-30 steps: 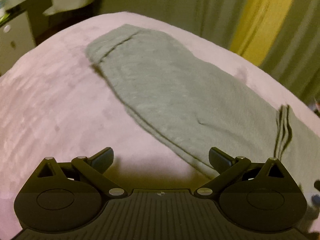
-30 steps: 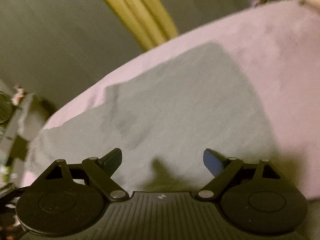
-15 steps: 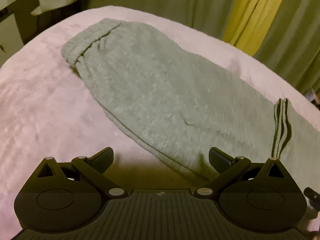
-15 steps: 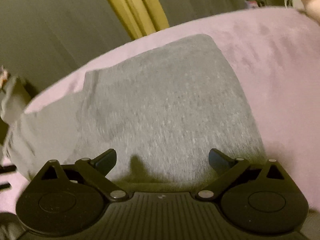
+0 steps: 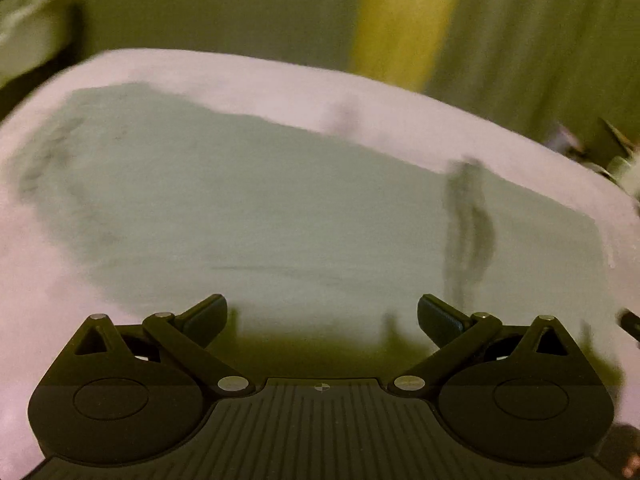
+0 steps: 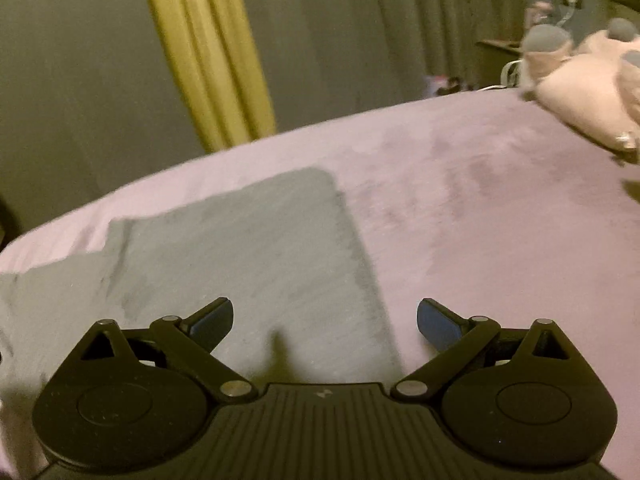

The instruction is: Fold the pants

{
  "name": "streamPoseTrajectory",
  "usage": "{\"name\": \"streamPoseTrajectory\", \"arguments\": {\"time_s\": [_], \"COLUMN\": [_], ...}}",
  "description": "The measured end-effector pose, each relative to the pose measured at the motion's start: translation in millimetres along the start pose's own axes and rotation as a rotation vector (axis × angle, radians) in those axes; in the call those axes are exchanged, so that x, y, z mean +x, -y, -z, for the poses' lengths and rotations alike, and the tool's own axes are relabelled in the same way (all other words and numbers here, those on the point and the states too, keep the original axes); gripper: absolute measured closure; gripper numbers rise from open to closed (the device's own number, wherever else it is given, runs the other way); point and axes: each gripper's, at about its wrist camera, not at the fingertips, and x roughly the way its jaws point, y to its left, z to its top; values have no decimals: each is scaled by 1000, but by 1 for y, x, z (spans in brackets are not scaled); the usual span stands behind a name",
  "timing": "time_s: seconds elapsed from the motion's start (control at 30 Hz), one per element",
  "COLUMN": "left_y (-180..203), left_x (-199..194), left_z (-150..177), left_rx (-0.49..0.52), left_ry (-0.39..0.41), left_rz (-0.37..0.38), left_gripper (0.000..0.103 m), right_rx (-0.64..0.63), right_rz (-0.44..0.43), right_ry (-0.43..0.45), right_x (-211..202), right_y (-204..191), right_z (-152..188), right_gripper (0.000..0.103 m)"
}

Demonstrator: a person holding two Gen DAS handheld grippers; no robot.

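left wrist view: grey pants (image 5: 280,208) are recorded lying flat on the pink bedspread (image 5: 280,76), already folded lengthwise into one long strip; a bunched crease (image 5: 466,232) is noted toward the strip's right end. the picture is blurred. left gripper (image 5: 322,316) is held over the near edge of the pants, jaws spread, nothing grasped. right wrist view: a squared end of the pants (image 6: 256,248) is seen, its right edge bordered by bare bedspread (image 6: 480,200). right gripper (image 6: 325,320) is released, jaws having just been widened, nothing between them. a plush toy (image 6: 580,92) is listed far right of the pants. remaining, as judged: the crosswise folds.
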Motion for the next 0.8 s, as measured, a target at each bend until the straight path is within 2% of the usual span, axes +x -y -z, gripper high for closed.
{"name": "streamPoseTrajectory", "arguments": {"time_s": [0.1, 0.2, 0.3, 0.37, 0.43, 0.53, 0.57, 0.6, 0.67, 0.73, 0.8], "left_y": [34, 66, 90, 98, 98, 94, 94, 91, 87, 82, 75], "left_x": [22, 38, 54, 69, 78, 81, 81, 80, 79, 80, 83], "left_z": [-6, -8, -9, -8, -5, -3, -4, -5, -6, -10, -11], "left_rx": [62, 123, 186, 188, 178, 184, 180, 173, 157, 134, 116], "left_ry": [-42, -65, -87, -121, -140, -107, -105, -98, -114, -122, -128], "left_rz": [68, 87, 98, 82, 115, 164, 180, 203, 242, 253, 259], "left_gripper": [0, 0, 0, 0, 0, 1, 10, 26, 35, 44, 57], "right_rx": [9, 2, 34, 53, 78, 109, 118, 124, 129, 121, 107], "right_rz": [41, 101, 105, 113, 110, 107, 105, 105, 108, 108, 110], "right_ry": [-5, -98, -159, -174, -184, -197, -199, -202, -204, -206, -204], "right_x": [5, 26, 44, 49, 53, 53, 53, 54, 55, 56, 55], "right_y": [8, 4, 9, 11, 14, 17, 19, 20, 21, 19, 16], "right_z": [-2, -2, -1, 0, 0, 3, 3, 3, 3, 3, 3], "right_gripper": [4, 4, 4, 4, 4, 4, 4, 4, 4, 4, 4]}}
